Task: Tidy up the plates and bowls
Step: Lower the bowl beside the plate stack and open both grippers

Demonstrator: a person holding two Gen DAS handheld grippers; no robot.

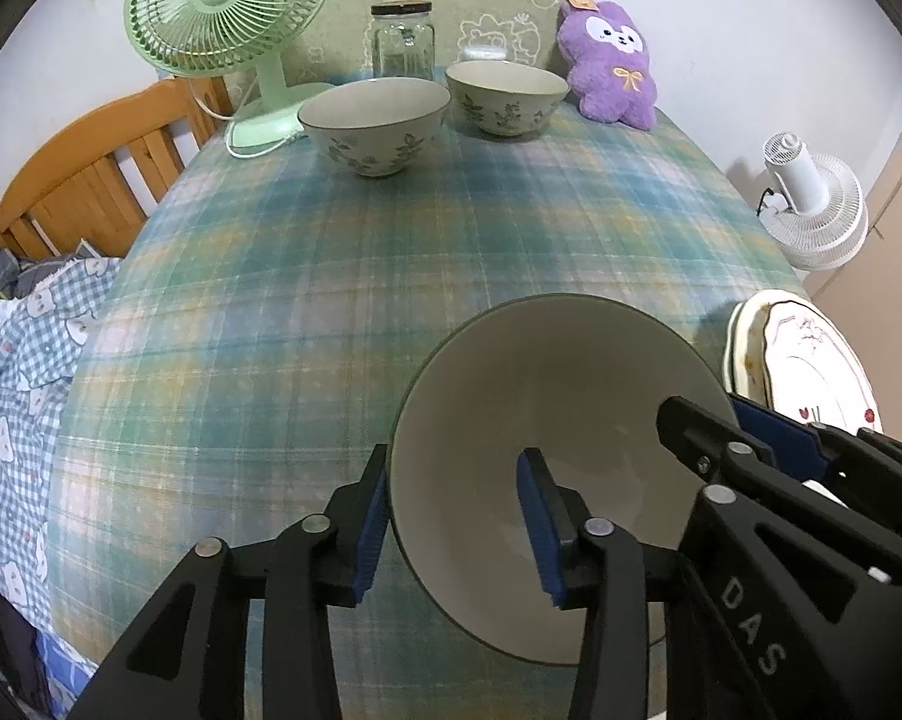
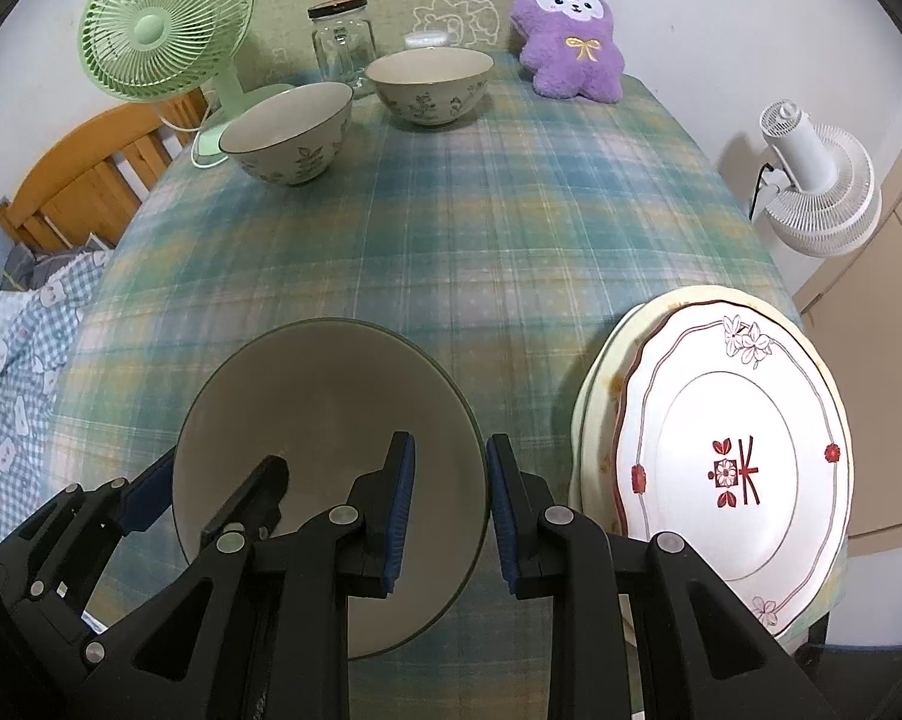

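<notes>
left gripper: jaws straddle the near bowl's left rim, gap showing
right gripper: jaws straddle its right rim, not closed
near bowl: on the surface
plates: stacked just right
far bowls: two, by the fan

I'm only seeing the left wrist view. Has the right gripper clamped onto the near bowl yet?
Observer: Not yet. From the right wrist view, the right gripper is open and straddles the near bowl at its right rim, one finger inside and one outside, with a gap showing at the inner pad.
Operator: And the top plate, what's in its middle? The gripper blocks it for me.
Observer: The top plate has a red flower-and-stroke motif at its centre, and nothing lies on it.
</notes>
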